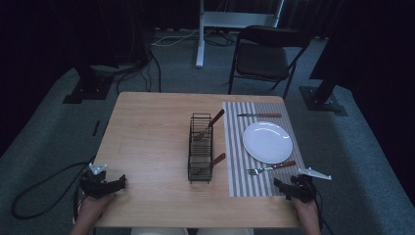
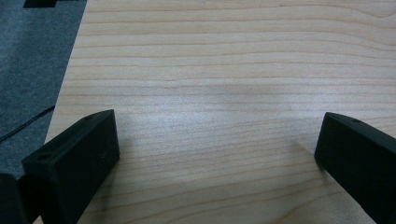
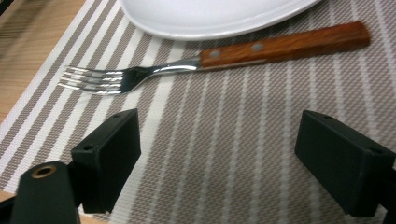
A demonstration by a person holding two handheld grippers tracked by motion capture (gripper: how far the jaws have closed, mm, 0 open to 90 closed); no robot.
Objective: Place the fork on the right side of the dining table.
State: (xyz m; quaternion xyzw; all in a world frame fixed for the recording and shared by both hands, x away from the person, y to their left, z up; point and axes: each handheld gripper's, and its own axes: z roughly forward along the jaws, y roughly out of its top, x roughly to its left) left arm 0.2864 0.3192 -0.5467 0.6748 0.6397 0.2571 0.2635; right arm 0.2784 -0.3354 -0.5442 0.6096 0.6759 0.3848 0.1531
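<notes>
both grippers (image 3: 217,158) wide open, empty

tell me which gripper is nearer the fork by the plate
Right. The right gripper sits just short of the fork, jaws open toward it. The left gripper is at the table's far left corner.

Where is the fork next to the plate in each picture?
High view: the fork lies on the striped mat, just below the white plate, ahead of the right gripper.
Left gripper view: bare wooden table; the fork is not in it.
Right gripper view: the fork lies across the top, beyond the open fingers.
Shared landmark: the white plate's rim beside the fork.
</notes>
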